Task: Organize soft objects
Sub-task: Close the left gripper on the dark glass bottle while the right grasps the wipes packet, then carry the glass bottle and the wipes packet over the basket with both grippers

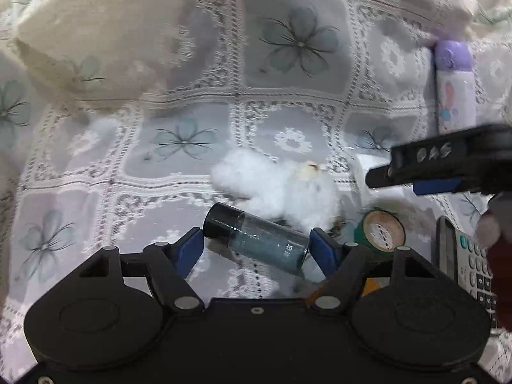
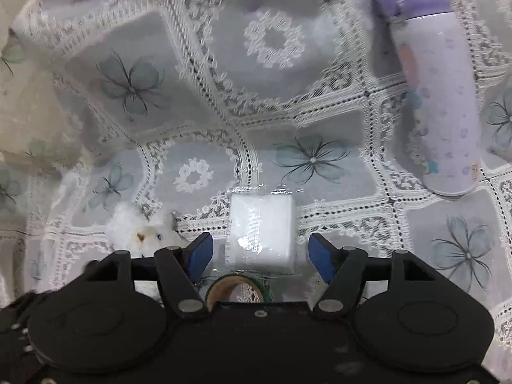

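Left wrist view: left gripper (image 1: 256, 246) open astride a glass bottle (image 1: 256, 238) (lying sideways); right gripper (image 2: 260, 253) open around a white packet (image 2: 260, 232).

On the lace tablecloth (image 1: 179, 73), a small bottle (image 1: 256, 240) lies on its side between the spread fingers of the left gripper (image 1: 256, 249), with a fluffy plush toy (image 1: 278, 188) just behind it and a tape roll (image 1: 380, 230) to its right. A calculator (image 1: 464, 262) lies further right. In the right wrist view, a wrapped tissue pack (image 2: 260, 233) lies between the open fingers of the right gripper (image 2: 259, 252), the plush toy to its left and a flask (image 2: 435, 86) on its side well off to the right.
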Demonstrator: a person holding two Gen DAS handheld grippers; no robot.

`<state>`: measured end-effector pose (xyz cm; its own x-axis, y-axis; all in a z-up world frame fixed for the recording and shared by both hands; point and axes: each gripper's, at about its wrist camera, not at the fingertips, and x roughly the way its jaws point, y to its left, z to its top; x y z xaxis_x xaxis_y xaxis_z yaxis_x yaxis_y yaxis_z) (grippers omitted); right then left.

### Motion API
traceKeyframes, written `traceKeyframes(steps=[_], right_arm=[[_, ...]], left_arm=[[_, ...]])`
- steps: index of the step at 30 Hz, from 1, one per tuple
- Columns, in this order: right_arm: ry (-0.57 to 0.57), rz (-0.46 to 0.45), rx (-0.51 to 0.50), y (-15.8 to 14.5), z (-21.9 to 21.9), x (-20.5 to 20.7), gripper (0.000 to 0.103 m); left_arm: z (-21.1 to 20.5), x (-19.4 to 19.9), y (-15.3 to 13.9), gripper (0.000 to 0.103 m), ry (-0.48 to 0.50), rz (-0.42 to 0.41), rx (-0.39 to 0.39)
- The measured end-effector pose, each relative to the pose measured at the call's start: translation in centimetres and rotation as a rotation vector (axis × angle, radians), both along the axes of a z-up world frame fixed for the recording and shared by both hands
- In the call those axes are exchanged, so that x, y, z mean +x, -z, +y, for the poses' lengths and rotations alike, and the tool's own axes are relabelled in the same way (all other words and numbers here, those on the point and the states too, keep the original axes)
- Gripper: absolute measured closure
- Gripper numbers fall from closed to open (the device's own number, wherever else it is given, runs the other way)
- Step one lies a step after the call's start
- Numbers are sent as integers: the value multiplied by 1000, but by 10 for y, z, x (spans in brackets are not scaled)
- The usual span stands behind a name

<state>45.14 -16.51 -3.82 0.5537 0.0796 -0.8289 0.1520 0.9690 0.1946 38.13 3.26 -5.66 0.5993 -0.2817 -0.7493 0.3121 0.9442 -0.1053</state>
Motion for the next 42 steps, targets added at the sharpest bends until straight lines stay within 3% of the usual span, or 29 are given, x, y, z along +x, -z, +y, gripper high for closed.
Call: traceKeyframes(steps=[3,4,7,11,16,23,32,42], right_arm=[[11,31,-55,9,7,8,40],[17,47,-64,12,7,11,51],[36,87,-20,16,0,20,58],[75,78,57,1,-17,22,60],[85,22,54,-28,-29,1,60],[69,-64,19,-67,-38,-58,60],[49,-138,20,-104,-62,-163,60],[14,-193,44,-120,-74,-272,59]], left_arm=[[2,0,-3,35,-50,-5,15],[3,0,-4,35,-67,-9,19],[8,2,-5,35,-119,13,14],[20,5,-10,35,-191,69,-69],[31,-4,-28,35,-222,35,-25],[33,-46,-60,35,-226,-26,-44],[10,-127,-93,35,-161,-89,-53],[-6,-206,-81,35,-108,-26,-45]])
